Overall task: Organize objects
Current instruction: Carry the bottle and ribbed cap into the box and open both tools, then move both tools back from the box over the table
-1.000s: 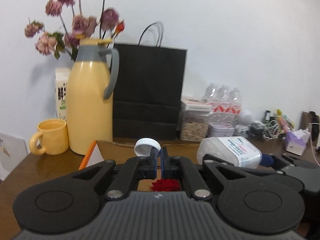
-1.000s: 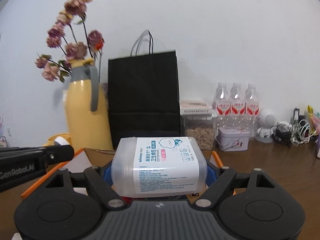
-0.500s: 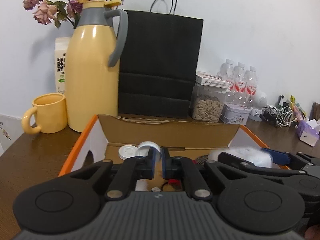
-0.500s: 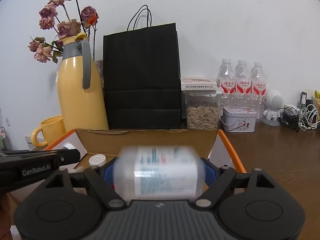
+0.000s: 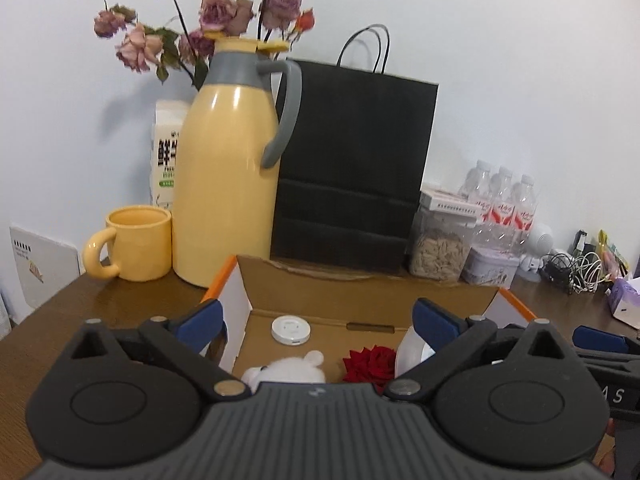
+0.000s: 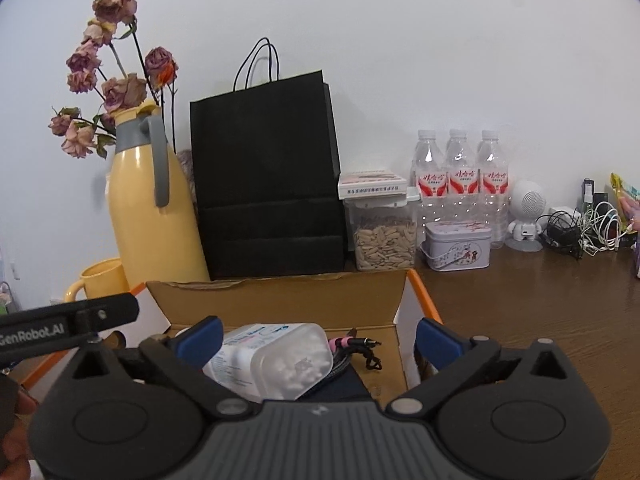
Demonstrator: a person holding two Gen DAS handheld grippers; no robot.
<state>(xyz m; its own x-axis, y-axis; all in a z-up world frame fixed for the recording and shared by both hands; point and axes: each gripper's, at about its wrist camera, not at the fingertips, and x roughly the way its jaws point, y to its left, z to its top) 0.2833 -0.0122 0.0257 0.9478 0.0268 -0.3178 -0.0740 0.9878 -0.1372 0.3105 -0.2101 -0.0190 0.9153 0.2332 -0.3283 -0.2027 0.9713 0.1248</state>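
From the left wrist, the left gripper (image 5: 318, 318) had just opened wide, nothing between its jaws, above the cardboard box (image 5: 360, 298) (white cap (image 5: 291, 330) and red rose (image 5: 370, 362) inside); a yellow jug (image 5: 228, 168) and black bag (image 5: 352, 160) stood behind.

From the right wrist, the right gripper (image 6: 318, 338) had just spread too; the cotton-swab tub (image 6: 276, 358) lay in the box, unpinched, on the brown table (image 6: 540, 304).

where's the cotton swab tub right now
In the right wrist view the cotton swab tub lies on its side inside the cardboard box, left of the pink-tipped cable, between the open right tool's fingers.
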